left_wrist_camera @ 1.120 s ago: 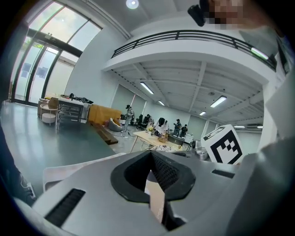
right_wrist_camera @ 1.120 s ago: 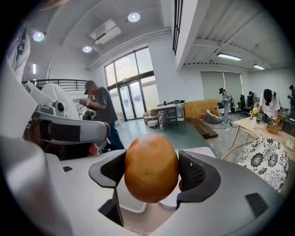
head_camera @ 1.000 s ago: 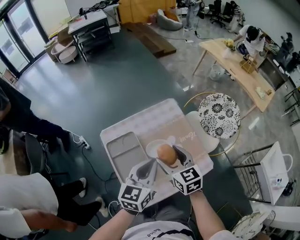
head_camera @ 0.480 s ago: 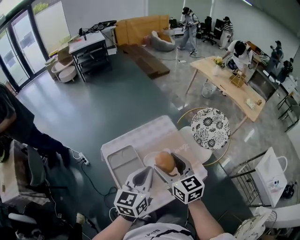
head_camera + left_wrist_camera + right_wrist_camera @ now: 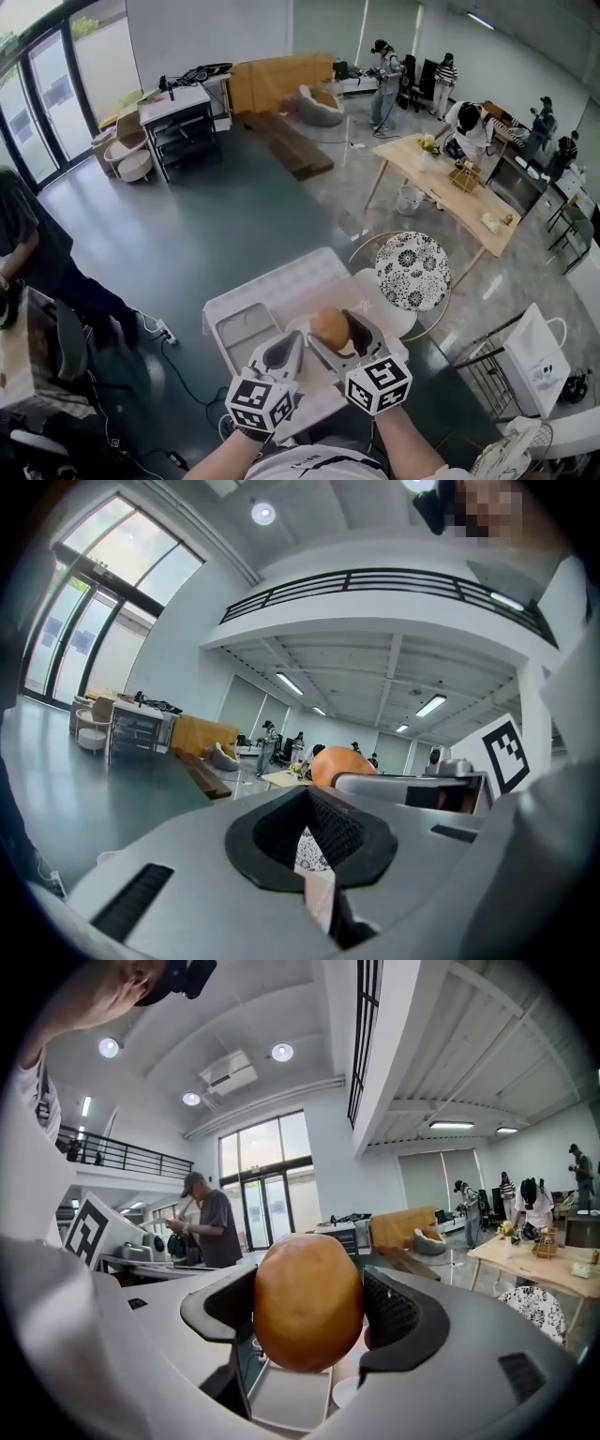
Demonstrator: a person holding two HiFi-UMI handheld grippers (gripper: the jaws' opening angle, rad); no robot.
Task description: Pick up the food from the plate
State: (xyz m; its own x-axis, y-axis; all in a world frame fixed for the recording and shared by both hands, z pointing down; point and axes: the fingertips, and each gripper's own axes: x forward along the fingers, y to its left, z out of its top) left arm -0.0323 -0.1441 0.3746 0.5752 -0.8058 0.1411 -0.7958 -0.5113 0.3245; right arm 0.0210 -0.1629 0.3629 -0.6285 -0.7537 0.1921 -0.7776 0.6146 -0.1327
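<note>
Since a second ago the head view has tipped up to take in more of the room, and the counter now sits lower in the picture. Both grippers have kept their places over its near edge, and the bun has stayed pinched throughout.

On the pale, cloth-covered counter a grey tray lies toward the left. A white plate lies just beside it on the right, mostly hidden under the grippers. Past the counter's right corner stands a round stool with a black-and-white flower pattern.

The right gripper has its jaws spread wide around a round, golden-brown bun, one dark pad pressed to each side of it. In the right gripper view the bun hangs clear of the counter, with the tray and a bit of the plate showing underneath it.

The left gripper is just beside the right one, on its left. Its jaws are drawn together at the tips with nothing between them.
</note>
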